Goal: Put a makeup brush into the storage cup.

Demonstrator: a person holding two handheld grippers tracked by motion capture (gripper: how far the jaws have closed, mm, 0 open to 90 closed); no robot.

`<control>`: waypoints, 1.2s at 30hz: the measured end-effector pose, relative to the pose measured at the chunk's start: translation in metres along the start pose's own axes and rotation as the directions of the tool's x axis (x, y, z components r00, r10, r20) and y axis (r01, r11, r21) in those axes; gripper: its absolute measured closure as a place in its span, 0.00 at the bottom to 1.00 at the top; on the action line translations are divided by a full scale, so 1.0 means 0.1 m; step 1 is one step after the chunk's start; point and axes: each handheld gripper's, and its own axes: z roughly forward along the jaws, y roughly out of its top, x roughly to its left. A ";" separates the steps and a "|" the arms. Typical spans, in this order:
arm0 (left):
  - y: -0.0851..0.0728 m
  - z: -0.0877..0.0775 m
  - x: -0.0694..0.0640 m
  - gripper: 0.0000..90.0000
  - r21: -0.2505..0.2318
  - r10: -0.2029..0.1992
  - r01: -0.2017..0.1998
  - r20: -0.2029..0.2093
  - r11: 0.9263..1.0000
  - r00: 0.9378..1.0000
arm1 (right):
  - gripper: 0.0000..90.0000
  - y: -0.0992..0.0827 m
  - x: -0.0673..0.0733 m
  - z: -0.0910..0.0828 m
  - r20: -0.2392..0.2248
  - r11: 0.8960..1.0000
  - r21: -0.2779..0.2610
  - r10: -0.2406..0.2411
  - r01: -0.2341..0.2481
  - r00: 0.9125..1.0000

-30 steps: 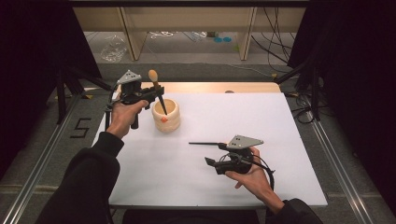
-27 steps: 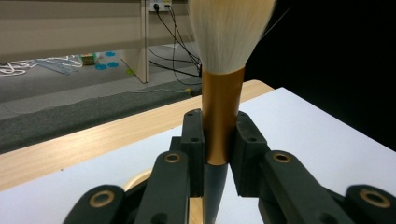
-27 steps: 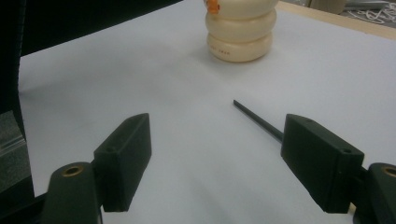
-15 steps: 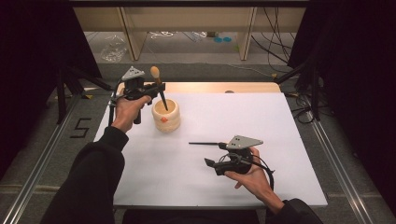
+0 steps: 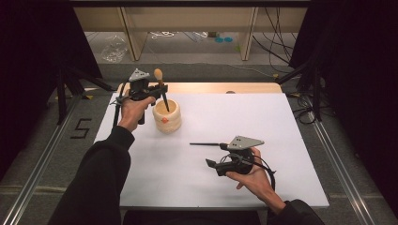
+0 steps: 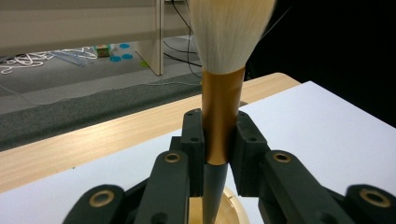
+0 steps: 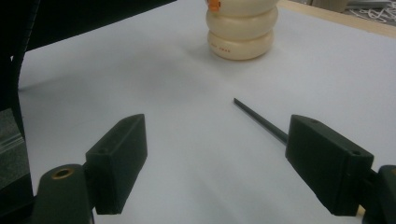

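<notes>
Two claws at work: my left claw [image 6: 218,140] clamps a brush [image 6: 223,93] upright over the pot [image 5: 166,115], likely for stowing. My right claw [image 7: 233,163] gapes beside a thin black stick [image 7: 259,120].

In the left gripper view we lose the top of the brush [image 6: 223,93] past the upper edge, and its dark handle drops out of the bottom edge, so we cannot see its end inside the holder [image 6: 236,212], of which only a sliver of rim shows. In the right gripper view the cream holder's top is cut off, and the thin black stick [image 7: 259,120] vanishes behind a jaw, its far end hidden.
</notes>
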 end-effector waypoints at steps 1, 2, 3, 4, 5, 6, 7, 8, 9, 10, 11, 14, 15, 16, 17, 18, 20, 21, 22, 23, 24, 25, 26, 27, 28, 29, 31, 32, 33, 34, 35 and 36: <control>0.00 0.00 0.00 0.86 0.002 0.004 -0.004 0.001 1.000 1.000 | 0.24 0.00 0.00 0.00 0.002 1.000 -0.002 -0.005 0.005 1.000; -0.01 0.01 0.00 0.86 0.004 0.005 -0.005 0.000 1.000 1.000 | 0.24 0.00 -0.01 0.00 0.003 1.000 -0.004 -0.009 0.009 1.000; -0.02 0.02 0.00 0.86 0.005 -0.002 0.002 -0.002 1.000 1.000 | 0.24 0.00 0.00 0.00 -0.001 1.000 0.000 0.000 0.000 1.000; -0.04 0.03 0.01 0.86 0.006 -0.001 0.001 -0.002 1.000 1.000 | 0.24 0.00 -0.01 0.01 0.003 1.000 -0.003 -0.012 0.012 1.000; -0.05 0.03 0.01 0.86 0.009 -0.001 0.001 -0.003 1.000 1.000 | 0.24 0.00 -0.01 0.00 0.006 1.000 0.004 -0.009 0.009 1.000; -0.06 0.03 0.02 0.86 0.011 -0.004 0.004 -0.005 1.000 1.000 | 0.24 0.00 -0.01 0.00 0.002 1.000 -0.003 -0.008 0.008 1.000; -0.08 0.04 0.03 0.86 0.013 -0.007 0.007 -0.010 1.000 1.000 | 0.24 0.00 0.00 0.00 -0.001 1.000 0.000 0.001 -0.001 1.000; -0.09 0.04 0.05 0.86 0.015 -0.007 0.008 -0.014 1.000 1.000 | 0.24 0.00 0.00 0.00 0.001 1.000 -0.001 -0.004 0.004 1.000; -0.11 0.04 0.06 0.86 0.017 -0.015 0.015 -0.018 1.000 1.000 | 0.24 -0.01 -0.01 0.02 -0.003 1.000 -0.014 -0.010 0.010 1.000; -0.12 0.04 0.07 0.86 0.019 -0.022 0.023 -0.020 1.000 1.000 | 0.24 -0.01 -0.01 0.02 -0.007 1.000 -0.014 -0.010 0.010 1.000; -0.14 0.05 0.07 0.86 0.018 -0.027 0.028 -0.021 0.999 0.999 | 0.24 -0.01 -0.01 0.02 -0.007 1.000 -0.014 -0.009 0.009 1.000; -0.19 0.06 0.09 0.86 0.032 -0.025 0.026 -0.029 0.999 0.999 | 0.24 0.00 -0.01 0.02 0.000 1.000 -0.004 -0.009 0.009 1.000; -0.21 0.07 0.10 0.86 0.032 -0.032 0.033 -0.028 0.999 0.999 | 0.24 0.00 -0.01 0.02 -0.001 1.000 -0.004 -0.009 0.009 1.000; -0.23 0.08 0.11 0.85 0.037 -0.032 0.033 -0.030 0.999 0.999 | 0.25 0.00 -0.01 0.02 -0.001 1.000 -0.005 -0.010 0.010 1.000; -0.25 0.09 0.12 0.85 0.040 -0.036 0.038 -0.028 0.998 0.999 | 0.25 0.00 -0.01 0.01 -0.001 1.000 -0.005 -0.009 0.009 1.000; -0.27 0.10 0.13 0.85 0.051 -0.036 0.037 -0.022 0.998 0.999 | 0.25 0.00 -0.01 0.01 -0.001 1.000 -0.005 -0.009 0.009 1.000; -0.31 0.11 0.13 0.82 0.070 -0.040 0.040 -0.008 0.997 0.999 | 0.25 0.00 -0.01 0.01 -0.002 1.000 -0.004 -0.010 0.010 1.000; -0.32 0.11 0.13 0.78 0.087 -0.055 0.055 -0.002 0.995 0.998 | 0.25 0.00 -0.01 0.02 -0.001 1.000 -0.004 -0.011 0.011 1.000; -0.32 0.12 0.12 0.72 0.101 -0.075 0.075 -0.003 0.992 0.997 | 0.25 0.00 -0.01 0.02 -0.003 1.000 -0.003 -0.008 0.008 1.000; -0.33 0.12 0.11 0.66 0.106 -0.071 0.070 -0.002 0.992 0.998 | 0.25 0.00 -0.01 0.02 -0.003 1.000 0.003 -0.009 0.009 1.000; -0.32 0.12 0.09 0.62 0.104 -0.051 0.051 -0.003 0.993 0.999 | 0.25 0.00 -0.01 0.02 -0.003 1.000 0.003 -0.008 0.008 1.000; -0.32 0.11 0.07 0.57 0.100 -0.047 0.048 -0.011 0.994 0.999 | 0.25 0.00 -0.01 0.02 -0.003 1.000 0.002 -0.009 0.009 1.000; -0.31 0.10 0.06 0.51 0.099 -0.045 0.047 -0.020 0.994 0.999 | 0.25 0.00 -0.01 0.01 -0.002 1.000 0.002 -0.009 0.009 1.000; -0.31 0.08 0.05 0.46 0.091 -0.036 0.039 -0.027 0.995 0.999 | 0.25 0.00 -0.01 0.02 -0.001 1.000 -0.003 -0.012 0.012 1.000; -0.30 0.05 0.04 0.42 0.087 -0.014 0.017 -0.034 0.996 0.999 | 0.25 0.00 -0.01 0.01 0.000 1.000 -0.003 -0.012 0.012 1.000; -0.30 0.04 0.04 0.39 0.082 -0.011 0.014 -0.043 0.996 0.999 | 0.25 0.00 -0.01 0.01 0.001 1.000 -0.003 -0.012 0.012 1.000; -0.29 0.01 0.05 0.34 0.079 -0.012 0.017 -0.057 0.997 0.998 | 0.25 0.00 -0.01 0.02 -0.007 1.000 -0.009 -0.012 0.012 1.000; -0.30 -0.01 0.06 0.32 0.083 -0.016 0.022 -0.066 0.996 0.998 | 0.25 0.00 -0.01 0.02 -0.006 1.000 -0.008 -0.012 0.012 1.000; -0.30 -0.03 0.06 0.31 0.082 -0.020 0.025 -0.068 0.996 0.997 | 0.25 0.00 -0.01 0.02 -0.003 1.000 -0.009 -0.017 0.017 1.000; -0.30 -0.06 0.07 0.29 0.082 -0.020 0.026 -0.071 0.996 0.997 | 0.25 0.00 -0.01 0.02 -0.003 1.000 -0.009 -0.017 0.017 1.000; -0.31 -0.08 0.09 0.27 0.074 -0.021 0.026 -0.069 0.997 0.997 | 0.26 0.01 -0.02 -0.01 0.007 1.000 0.013 -0.022 0.022 1.000; -0.32 -0.11 0.10 0.26 0.073 -0.035 0.040 -0.075 0.997 0.997 | 0.27 0.00 -0.02 0.00 -0.002 1.000 0.005 -0.023 0.023 1.000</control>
